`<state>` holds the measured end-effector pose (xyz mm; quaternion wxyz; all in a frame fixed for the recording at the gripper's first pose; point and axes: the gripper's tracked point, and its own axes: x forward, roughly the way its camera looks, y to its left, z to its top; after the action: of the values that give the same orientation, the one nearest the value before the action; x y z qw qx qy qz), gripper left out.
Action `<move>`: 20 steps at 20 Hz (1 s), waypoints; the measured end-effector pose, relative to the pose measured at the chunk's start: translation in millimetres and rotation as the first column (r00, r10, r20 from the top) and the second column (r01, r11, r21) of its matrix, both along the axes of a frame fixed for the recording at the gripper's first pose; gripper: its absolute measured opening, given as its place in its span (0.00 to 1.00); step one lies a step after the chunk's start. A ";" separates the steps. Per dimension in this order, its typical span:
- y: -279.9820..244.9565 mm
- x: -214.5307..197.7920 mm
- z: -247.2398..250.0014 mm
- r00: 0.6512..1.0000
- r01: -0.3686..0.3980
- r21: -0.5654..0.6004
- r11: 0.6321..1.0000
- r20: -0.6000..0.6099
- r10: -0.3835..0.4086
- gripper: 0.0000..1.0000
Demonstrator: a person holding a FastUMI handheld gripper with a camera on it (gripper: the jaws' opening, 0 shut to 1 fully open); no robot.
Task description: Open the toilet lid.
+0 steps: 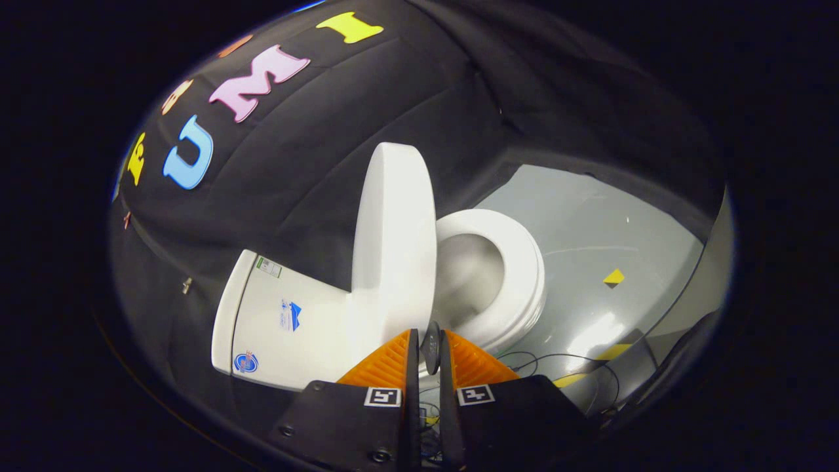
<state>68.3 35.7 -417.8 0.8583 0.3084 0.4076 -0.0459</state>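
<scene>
Nearest the lens sit the gripper's (430, 341) two ribbed fingers (387, 364), each w/ a small square black-and-white marker tag (383, 396) at its base. Fingers are pressed nearly together, only a thin slit left betw. them; a small dark round bit sits in that slit right at the tips. Whether they're pinching the lid's edge there, can't tell — tips overlap the lid's lower edge in the view, contact unclear.

Just ahead of the tips stands the white glossy plastic toilet lid (395, 236), raised upright, seen almost edge-on, its lower end by the hinge close to the fingertips. To one side of the lid lies the white oval toilet seat ring (521, 275), down flat on the bowl, w/ the pale bowl hollow (465, 269) showing inside it. On the lid's other side is the white ceramic tank (288, 321), w/ a few small stickers on its face.

Toilet sits on a smooth grey floor (590, 223) w/ a small yellow diamond-shaped mark (614, 276) beyond the seat and yellow tape strips (613, 352) nearer the gripper. Thin dark cables (557, 359) loop over the floor next to the fingers. Black cloth wall (314, 131) rises behind the tank and lid.
</scene>
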 end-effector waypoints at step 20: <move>139.0 7.5 104.6 0.967 -0.078 -0.366 0.927 0.201 0.160 0.17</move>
<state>75.9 174.7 -313.2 0.9419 0.1260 0.3099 -0.0309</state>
